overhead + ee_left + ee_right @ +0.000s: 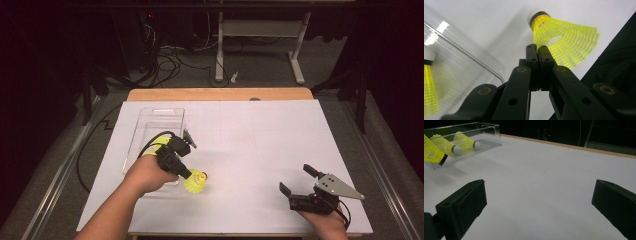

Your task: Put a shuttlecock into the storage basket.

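Work in hand: moving yellow shuttlecocks into the clear tray (150, 116) near the table's (260, 150) left edge.
Done: two shuttlecocks (456, 143) lie in the tray.
Left gripper (537, 50): jaws pinched on the skirt edge of a shuttlecock (560, 40), just beside the tray's near corner.
Right gripper (539, 202): jaws wide apart, holding nothing, by the near right edge.
Left: setting this shuttlecock inside.

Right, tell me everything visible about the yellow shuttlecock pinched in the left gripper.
The yellow plastic shuttlecock has a flared, net-like mesh skirt and a rounded white cap, with a dark band where the two meet. The left gripper is shut on the skirt's edge, jaws pressed together. In the high view the shuttlecock sits just to the right of the clear plastic tray, low over the white table; whether it touches the table cannot be told.
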